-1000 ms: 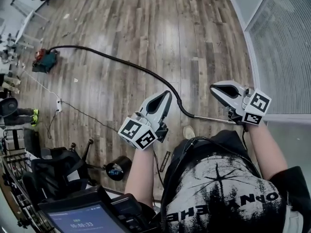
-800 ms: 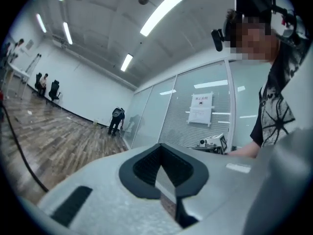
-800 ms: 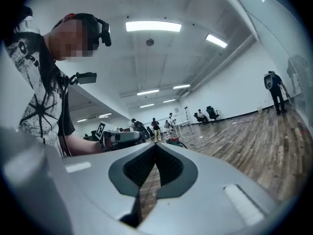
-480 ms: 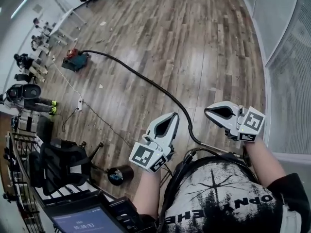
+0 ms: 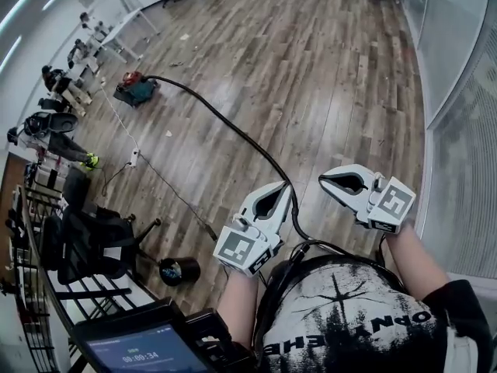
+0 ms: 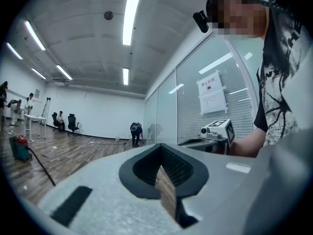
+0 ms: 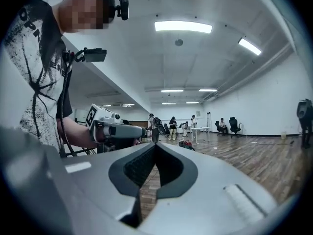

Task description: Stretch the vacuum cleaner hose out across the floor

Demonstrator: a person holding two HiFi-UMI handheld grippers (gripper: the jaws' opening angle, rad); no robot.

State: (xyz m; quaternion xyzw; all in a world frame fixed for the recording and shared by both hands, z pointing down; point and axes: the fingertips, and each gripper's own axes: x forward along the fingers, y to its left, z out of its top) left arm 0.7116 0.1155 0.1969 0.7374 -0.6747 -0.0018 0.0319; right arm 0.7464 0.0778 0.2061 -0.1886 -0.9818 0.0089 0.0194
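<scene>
The black vacuum hose [image 5: 233, 134] lies on the wood floor. It runs from the red and teal vacuum cleaner [image 5: 133, 88] at the far left in a long curve toward my feet, where its near end passes behind my body. My left gripper [image 5: 286, 186] is held level above the hose, shut and empty. My right gripper [image 5: 323, 179] hangs beside it, also shut with nothing in it. The left gripper view shows the vacuum cleaner [image 6: 19, 147] and the hose [image 6: 43, 168] low at the left. The right gripper view shows the vacuum cleaner [image 7: 186, 143] far off.
A white power strip [image 5: 133, 158] with a thin cable lies left of the hose. A black office chair [image 5: 93, 243] and a small black drum [image 5: 178, 270] stand at the near left. A glass wall [image 5: 466, 92] runs along the right. People sit at tables [image 5: 116, 41] far left.
Both grippers have risen away from the floor and stay shut. The head view has tipped up, showing more of the room. The hose's near end has slipped out of sight behind my body.
</scene>
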